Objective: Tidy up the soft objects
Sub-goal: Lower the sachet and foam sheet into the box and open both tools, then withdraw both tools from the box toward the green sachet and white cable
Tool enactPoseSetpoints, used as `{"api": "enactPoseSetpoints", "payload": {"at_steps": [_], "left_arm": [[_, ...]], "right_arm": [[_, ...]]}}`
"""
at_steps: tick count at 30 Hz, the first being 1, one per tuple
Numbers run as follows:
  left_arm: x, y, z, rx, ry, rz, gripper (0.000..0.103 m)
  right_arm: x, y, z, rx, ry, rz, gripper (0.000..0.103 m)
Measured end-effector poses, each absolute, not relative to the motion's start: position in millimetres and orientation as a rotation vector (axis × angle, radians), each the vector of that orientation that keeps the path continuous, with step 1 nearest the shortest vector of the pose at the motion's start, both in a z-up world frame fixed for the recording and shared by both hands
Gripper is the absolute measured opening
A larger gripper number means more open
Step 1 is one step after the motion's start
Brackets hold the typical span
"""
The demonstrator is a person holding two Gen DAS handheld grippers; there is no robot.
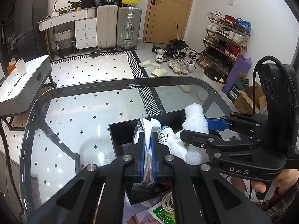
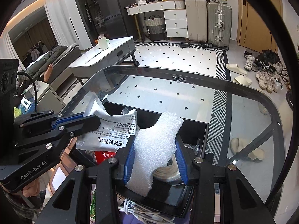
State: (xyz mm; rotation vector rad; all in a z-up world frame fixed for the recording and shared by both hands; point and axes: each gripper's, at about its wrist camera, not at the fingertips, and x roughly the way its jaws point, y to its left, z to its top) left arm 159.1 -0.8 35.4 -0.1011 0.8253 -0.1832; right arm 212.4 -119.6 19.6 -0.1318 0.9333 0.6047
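Note:
A black tray sits on the near part of a glass table; it also shows in the right wrist view. My left gripper is shut on a white printed sachet, held over the tray; the sachet also shows in the right wrist view, with the left gripper clamped on its edge. My right gripper is shut on a white foam piece, held above the tray; both appear in the left wrist view, the foam piece and the right gripper.
In the tray lie white packets and a coiled white strap. White cables and a green packet lie below the table's near edge. A grey side table with a cup stands at the left. Shoes are scattered on the floor.

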Motion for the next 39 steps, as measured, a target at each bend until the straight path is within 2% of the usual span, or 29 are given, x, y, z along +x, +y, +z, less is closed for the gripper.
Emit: {"api": "enactPoseSetpoints", "payload": {"at_steps": [5,8,13,15,16,17,23,25,30,33,39], "left_arm": [[160.9,-4.3,29.3,-0.085,0.847,-0.175,0.003],[159.0,-5.8,29.6,-0.067,0.846,-0.172,0.007],[155.3,-5.9,32.5,-0.086,0.835,-0.19,0.037],[153.4,-5.2,33.5,-0.084,0.832,-0.194,0.044],[152.5,-5.3,33.7,-0.078,0.831,-0.193,0.044],[151.9,-5.7,34.2,-0.074,0.833,-0.189,0.044],[141.5,-5.6,37.7,-0.06,0.823,-0.171,0.057],[136.5,-5.1,39.9,-0.067,0.812,-0.166,0.073],[120.1,-4.4,45.1,-0.065,0.782,-0.165,0.087],[108.3,-4.9,47.5,-0.049,0.755,-0.158,0.102],[91.8,4.1,42.9,-0.099,0.744,-0.133,0.103]], "right_arm": [[215.5,-115.7,11.9,-0.137,0.951,0.601,0.041],[214.5,-116.4,15.2,-0.134,0.94,0.59,0.049],[208.0,-117.9,22.6,-0.147,0.926,0.577,0.051],[205.9,-121.8,24.2,-0.141,0.923,0.572,0.057],[204.8,-123.3,25.4,-0.135,0.92,0.569,0.062],[203.9,-125.5,27.1,-0.129,0.915,0.565,0.071],[193.4,-139.9,36.7,-0.109,0.886,0.546,0.085],[187.9,-145.9,39.5,-0.105,0.881,0.542,0.088],[176.4,-150.9,47.2,-0.116,0.852,0.546,0.099],[172.6,-151.7,48.3,-0.112,0.846,0.553,0.1],[166.1,-146.9,47.1,-0.115,0.831,0.536,0.1]]}}
